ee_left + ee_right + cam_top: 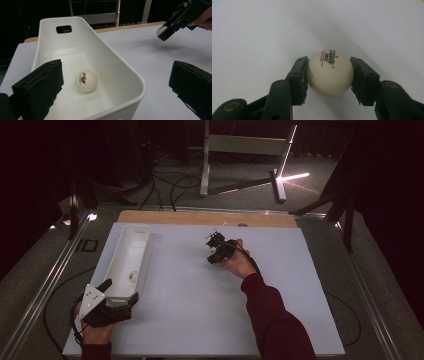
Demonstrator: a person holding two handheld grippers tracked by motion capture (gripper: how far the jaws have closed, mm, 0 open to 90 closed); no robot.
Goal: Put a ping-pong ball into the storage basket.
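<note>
Right tool (329,75) clamped on 1 white ping-pong ball (329,74), up off the white bench (200,290). Left tool (120,87) apart around the near end of the white bin (130,72), with 1 more ball (86,80) inside.

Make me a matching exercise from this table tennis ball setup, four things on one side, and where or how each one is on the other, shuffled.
Things:
1. right gripper
2. left gripper
3. ball with no gripper on it
4. white bin

States:
A. lies on the floor of the bin
B. stands on the left part of the table, its near end between open jaws
C. shut on a printed ball, above the bare table top
D. open, its jaws either side of the bin's near end

Pairs: 1-C, 2-D, 3-A, 4-B
</note>
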